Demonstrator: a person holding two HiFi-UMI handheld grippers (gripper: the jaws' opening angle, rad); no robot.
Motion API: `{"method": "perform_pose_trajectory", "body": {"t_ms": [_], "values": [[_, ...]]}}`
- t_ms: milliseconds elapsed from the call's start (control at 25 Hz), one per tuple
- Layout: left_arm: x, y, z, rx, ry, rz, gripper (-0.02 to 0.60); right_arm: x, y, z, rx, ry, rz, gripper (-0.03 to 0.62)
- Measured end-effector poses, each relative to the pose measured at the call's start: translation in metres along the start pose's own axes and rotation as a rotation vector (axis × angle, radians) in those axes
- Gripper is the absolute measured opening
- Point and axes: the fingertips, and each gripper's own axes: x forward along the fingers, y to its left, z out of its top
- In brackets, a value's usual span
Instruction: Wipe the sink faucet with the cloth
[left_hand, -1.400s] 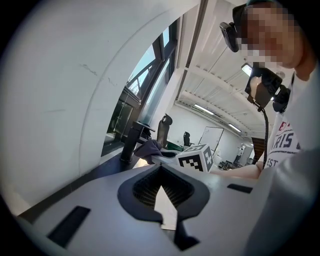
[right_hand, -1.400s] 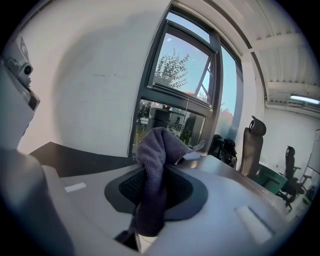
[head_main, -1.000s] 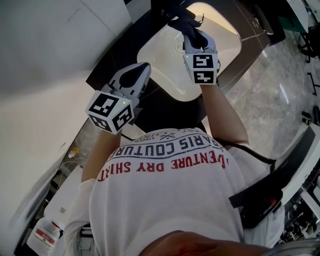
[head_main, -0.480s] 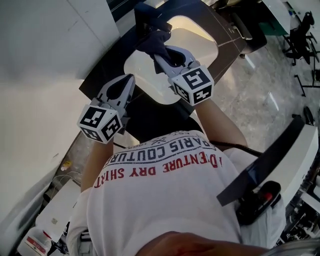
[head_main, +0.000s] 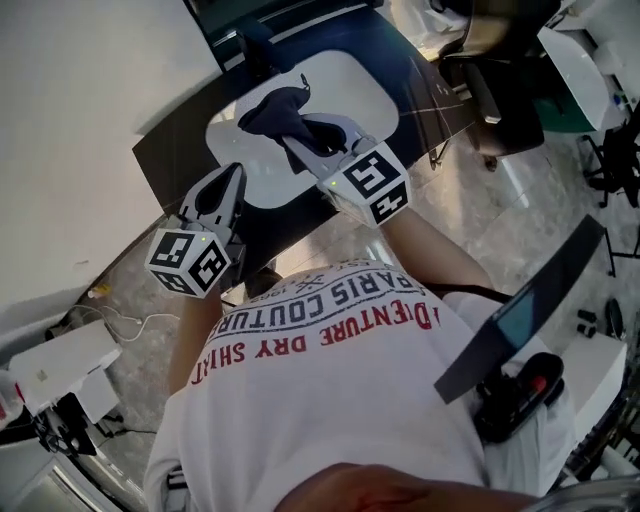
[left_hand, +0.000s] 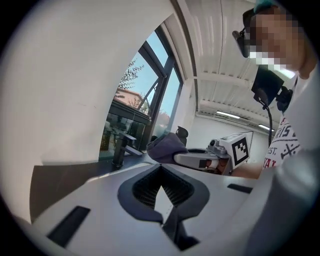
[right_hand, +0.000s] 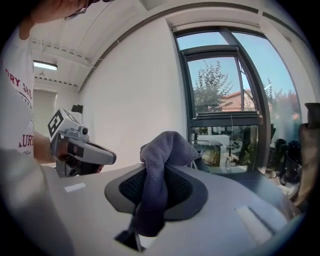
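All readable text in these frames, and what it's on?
"PARIS COUTURE": white print, upside down in the head view, on the T-shirt.
"...ENTURE DRY SHIRT": red print on the same T-shirt, first letters unclear.
Small print above those lines: too small to read.
Cubes on the left gripper and right gripper: square markers only, no words.

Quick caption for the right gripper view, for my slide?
Right gripper shut on the dark cloth, left gripper beside it, window behind.

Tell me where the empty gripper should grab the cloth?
Probably the bunched end of the cloth that pokes out past the right gripper, coming in from the left gripper's side. That lump sticks up free over the sink. The rest is clamped inside the right gripper.
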Motion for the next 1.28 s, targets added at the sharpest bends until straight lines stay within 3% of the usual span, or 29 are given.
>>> {"method": "perform_pose_trajectory", "body": {"t_ms": [200,440,640,880,1040,1280], "values": [[-0.011,-0.131,-0.037,-0.032,-0.048,0.151,0.002,-0.119,0.008,-0.017,-0.053,0.01,0.172,0.072],[-0.028,-0.231,-0.046,-0.081,-0.051,0.2,0.002,-0.217,0.021,-0.017,-0.038,0.026,0.252,0.072],[-0.058,-0.301,-0.07,-0.077,-0.075,0.213,0.0,-0.293,0.056,-0.031,-0.051,0.012,0.27,0.072],[-0.124,-0.417,-0.14,-0.072,-0.094,0.218,0.001,-0.422,0.127,-0.08,-0.031,0.02,0.259,0.072],[-0.174,-0.5,-0.178,-0.085,-0.083,0.205,0.002,-0.509,0.18,-0.092,-0.009,0.023,0.264,0.072],[-0.22,-0.61,-0.163,-0.039,-0.125,0.208,0.002,-0.617,0.215,-0.069,-0.013,-0.007,0.282,0.072]]}}
